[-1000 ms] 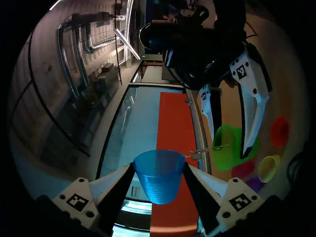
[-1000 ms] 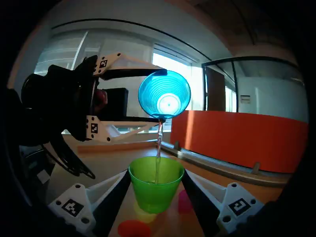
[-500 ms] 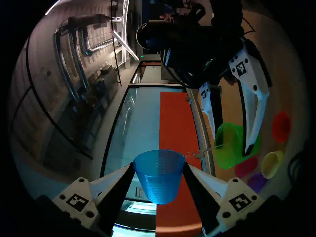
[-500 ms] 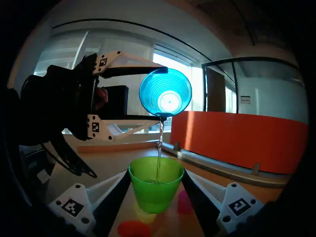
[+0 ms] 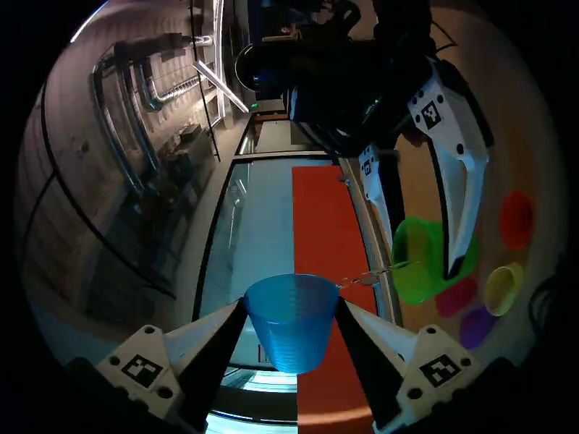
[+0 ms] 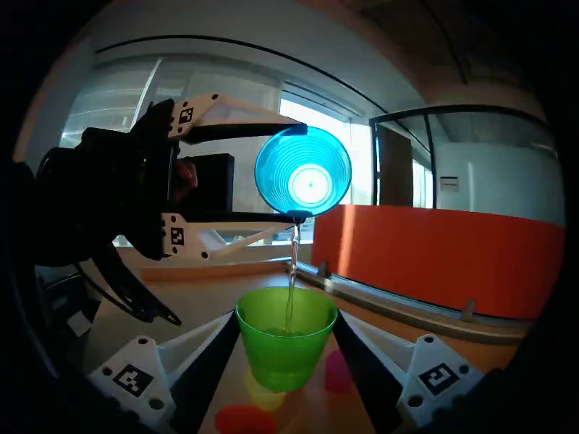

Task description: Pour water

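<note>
Pour in mid-flow, blue cup into green cup
Left gripper (image 5: 289,307) is clamped on the blue cup (image 5: 292,325), tipped over on its side high above the green cup (image 6: 286,340), and a thin stream of water (image 6: 292,264) drops from its lower rim straight into the green mouth. Right gripper (image 6: 286,318) has both fingers pressed to the green cup's sides, holding it upright over the bench (image 6: 206,296); whether its base touches the wood I cannot tell. Some water sits low in the green cup, with plenty of room above. How much remains in the blue one is hard to read, so I'd call this partway: finish draining, right the blue cup, set both down
</note>
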Tool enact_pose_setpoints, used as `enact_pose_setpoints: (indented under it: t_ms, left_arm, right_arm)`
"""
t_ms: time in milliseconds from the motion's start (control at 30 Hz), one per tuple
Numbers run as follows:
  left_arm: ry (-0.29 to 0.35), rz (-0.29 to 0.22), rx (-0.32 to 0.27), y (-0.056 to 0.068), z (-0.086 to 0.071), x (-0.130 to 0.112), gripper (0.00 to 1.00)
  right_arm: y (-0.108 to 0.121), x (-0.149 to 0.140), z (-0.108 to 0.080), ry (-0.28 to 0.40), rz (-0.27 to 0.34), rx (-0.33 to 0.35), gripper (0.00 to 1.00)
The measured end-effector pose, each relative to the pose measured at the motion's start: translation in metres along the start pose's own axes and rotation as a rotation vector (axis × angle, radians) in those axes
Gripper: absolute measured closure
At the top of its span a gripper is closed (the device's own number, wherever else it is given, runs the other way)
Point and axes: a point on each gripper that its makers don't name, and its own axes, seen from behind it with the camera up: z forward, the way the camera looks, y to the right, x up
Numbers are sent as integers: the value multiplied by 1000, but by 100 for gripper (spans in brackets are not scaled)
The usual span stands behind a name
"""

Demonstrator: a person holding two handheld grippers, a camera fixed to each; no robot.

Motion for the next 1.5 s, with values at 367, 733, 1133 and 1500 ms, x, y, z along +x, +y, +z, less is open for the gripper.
enact_pose_setpoints:
  t_ms: [367, 733, 1133, 1500]
  left_arm:
    - [2, 17, 3, 4, -2, 4, 13]
    - [4, 17, 6, 3, -2, 5, 13]
    - [2, -49, 6, 1, 0, 1, 13]
    - [3, -249, 7, 4, 2, -1, 13]
  right_arm:
    - [2, 2, 0, 4, 1, -3, 8]
    - [2, 3, 0, 5, 1, -3, 8]
    - [4, 4, 0, 8, 1, -8, 8]
    - [6, 7, -5, 14, -2, -16, 8]
